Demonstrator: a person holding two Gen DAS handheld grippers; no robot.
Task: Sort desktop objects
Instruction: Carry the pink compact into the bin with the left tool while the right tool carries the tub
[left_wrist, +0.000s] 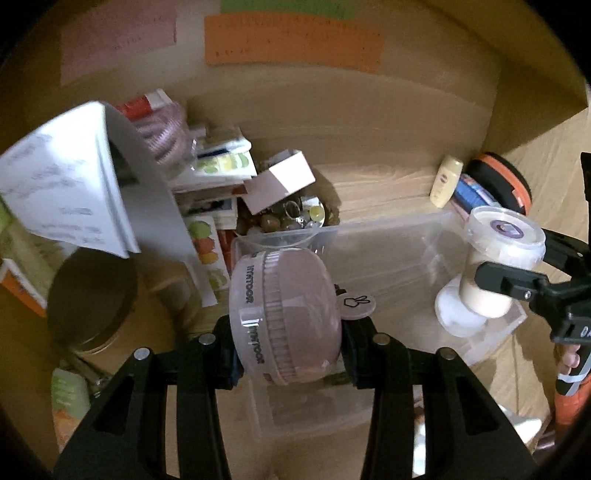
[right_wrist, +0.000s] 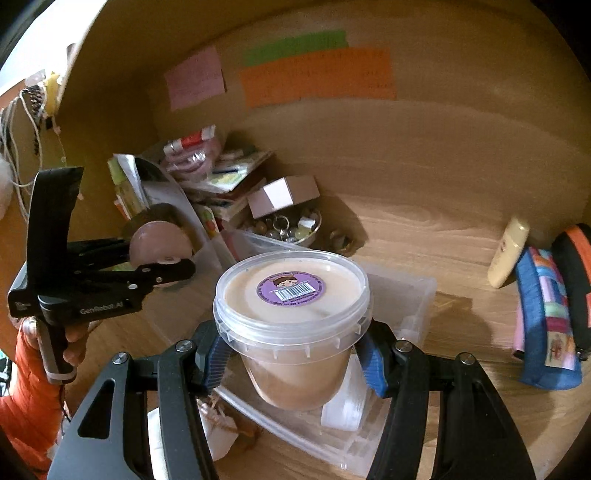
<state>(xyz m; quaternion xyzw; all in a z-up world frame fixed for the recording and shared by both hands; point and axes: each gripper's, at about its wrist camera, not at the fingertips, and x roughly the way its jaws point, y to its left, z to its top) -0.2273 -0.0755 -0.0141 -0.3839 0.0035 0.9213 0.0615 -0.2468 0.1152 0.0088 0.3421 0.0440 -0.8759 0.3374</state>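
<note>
Gripping a round pink case (left_wrist: 284, 314) between its pads, the left tool (left_wrist: 291, 363) hangs over the clear plastic bin (left_wrist: 388, 251) on the worktop (right_wrist: 424, 221). Right of it, the right tool (right_wrist: 295, 363) clamps a lidded tub (right_wrist: 291, 317) of beige stuff, seemingly slime, above that bin. Beyond the bin sits a bowl of trinkets (right_wrist: 291, 229).

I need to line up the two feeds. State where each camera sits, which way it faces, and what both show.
Left wrist: on the left gripper, looking down at the pink round case it grips over the clear plastic bin; its own black fingers and the right gripper show.
Right wrist: on the right gripper, looking down at the clear lidded tub of beige cream it grips; the left gripper, a hand and an orange sleeve show.
Shared: bin, case, tub, orange paper.
</note>
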